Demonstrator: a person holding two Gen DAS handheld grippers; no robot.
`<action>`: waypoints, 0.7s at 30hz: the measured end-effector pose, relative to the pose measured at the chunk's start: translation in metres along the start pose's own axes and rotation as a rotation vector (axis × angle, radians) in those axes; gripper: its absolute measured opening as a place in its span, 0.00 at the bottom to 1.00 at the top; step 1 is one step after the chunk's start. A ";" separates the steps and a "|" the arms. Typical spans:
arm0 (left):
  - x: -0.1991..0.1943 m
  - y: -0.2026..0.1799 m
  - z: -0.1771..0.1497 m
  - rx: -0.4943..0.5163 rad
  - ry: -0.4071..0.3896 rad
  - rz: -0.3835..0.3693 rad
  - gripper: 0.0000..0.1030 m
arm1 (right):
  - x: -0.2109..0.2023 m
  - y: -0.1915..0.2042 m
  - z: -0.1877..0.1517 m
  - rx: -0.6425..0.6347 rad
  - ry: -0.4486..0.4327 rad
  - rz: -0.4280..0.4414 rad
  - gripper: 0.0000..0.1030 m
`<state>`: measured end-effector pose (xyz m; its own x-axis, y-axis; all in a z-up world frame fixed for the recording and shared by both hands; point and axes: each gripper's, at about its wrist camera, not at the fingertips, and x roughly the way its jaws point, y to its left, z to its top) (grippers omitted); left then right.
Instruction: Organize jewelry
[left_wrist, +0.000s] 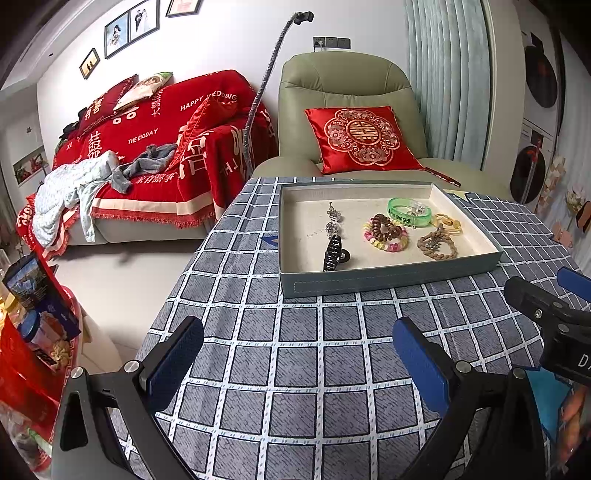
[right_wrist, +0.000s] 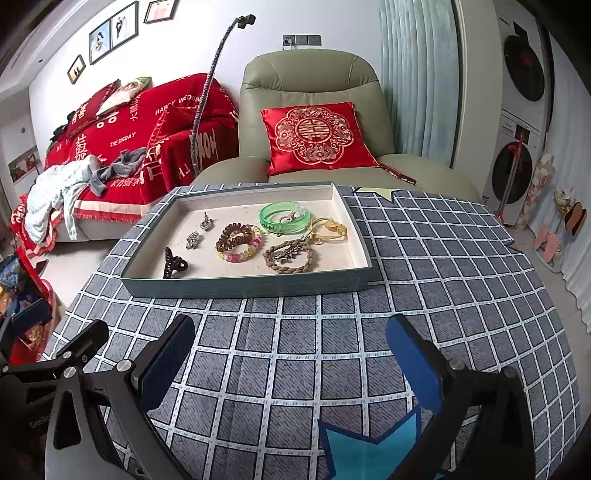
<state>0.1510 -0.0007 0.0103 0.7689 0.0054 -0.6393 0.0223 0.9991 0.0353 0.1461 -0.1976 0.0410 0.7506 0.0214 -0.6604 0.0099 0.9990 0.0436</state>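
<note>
Both grippers hover low over the checked tablecloth (left_wrist: 295, 369), jaws spread wide and holding nothing. The left gripper (left_wrist: 297, 358) fills the bottom of its frame; the grey tray (left_wrist: 388, 284) sits above and right of its fingers, well apart. In the right wrist view the right gripper (right_wrist: 291, 358) points toward the tray (right_wrist: 243, 286), which lies in the centre, above the fingertips. Inside lie a black claw clip (right_wrist: 173, 263), a green bangle (right_wrist: 282, 218), a beaded bracelet (right_wrist: 240, 245), a brown braided bracelet (right_wrist: 290, 256) and yellow rings (right_wrist: 330, 228).
</note>
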 end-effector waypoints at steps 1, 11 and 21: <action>0.000 0.000 0.000 0.000 0.000 0.000 1.00 | 0.000 0.000 0.000 -0.001 0.000 0.000 1.00; 0.000 0.000 0.000 0.007 -0.001 0.002 1.00 | -0.001 0.001 0.001 -0.001 -0.002 -0.003 1.00; -0.002 0.001 0.001 -0.006 -0.008 -0.011 1.00 | 0.000 0.000 0.000 -0.002 0.002 -0.002 1.00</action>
<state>0.1501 0.0007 0.0126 0.7741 -0.0057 -0.6331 0.0267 0.9994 0.0236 0.1457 -0.1971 0.0411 0.7493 0.0193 -0.6620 0.0103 0.9991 0.0409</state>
